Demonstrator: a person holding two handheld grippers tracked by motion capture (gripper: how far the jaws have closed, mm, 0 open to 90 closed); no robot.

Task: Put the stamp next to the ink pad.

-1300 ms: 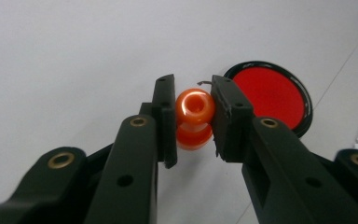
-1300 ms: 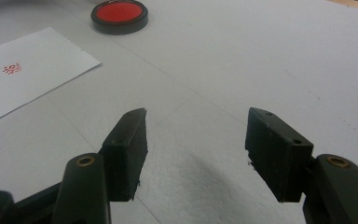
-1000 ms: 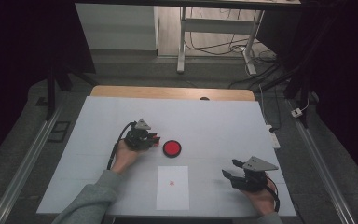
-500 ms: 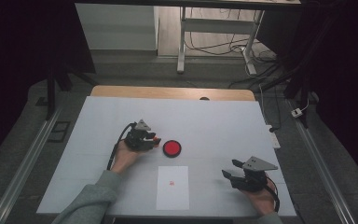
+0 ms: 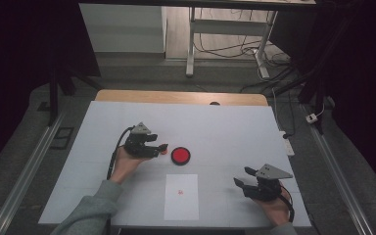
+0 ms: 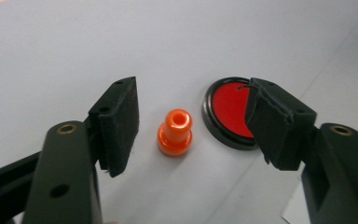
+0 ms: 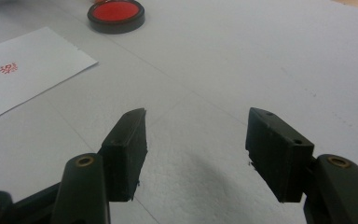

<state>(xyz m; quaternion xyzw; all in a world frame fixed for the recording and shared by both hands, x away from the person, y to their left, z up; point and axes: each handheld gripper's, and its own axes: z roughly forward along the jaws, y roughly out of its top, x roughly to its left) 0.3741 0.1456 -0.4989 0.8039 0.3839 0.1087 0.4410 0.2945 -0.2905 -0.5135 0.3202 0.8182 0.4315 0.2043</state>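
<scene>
A small orange stamp (image 6: 174, 132) stands upright on the white table, seen in the high view as an orange stamp (image 5: 163, 148) just left of the round red ink pad (image 5: 180, 155). My left gripper (image 6: 191, 126) is open with its jaws either side of the stamp, not touching it. The ink pad (image 6: 230, 112) lies beside the right jaw. A white paper sheet (image 5: 181, 196) with a small red mark lies in front. My right gripper (image 5: 242, 177) rests open at the front right, holding nothing; its own view shows the gripper (image 7: 196, 149) over bare table.
The white table top (image 5: 225, 132) has a wooden strip along its far edge. A desk frame and cables stand on the floor beyond. In the right gripper view the paper (image 7: 23, 79) and ink pad (image 7: 116, 14) lie ahead to the left.
</scene>
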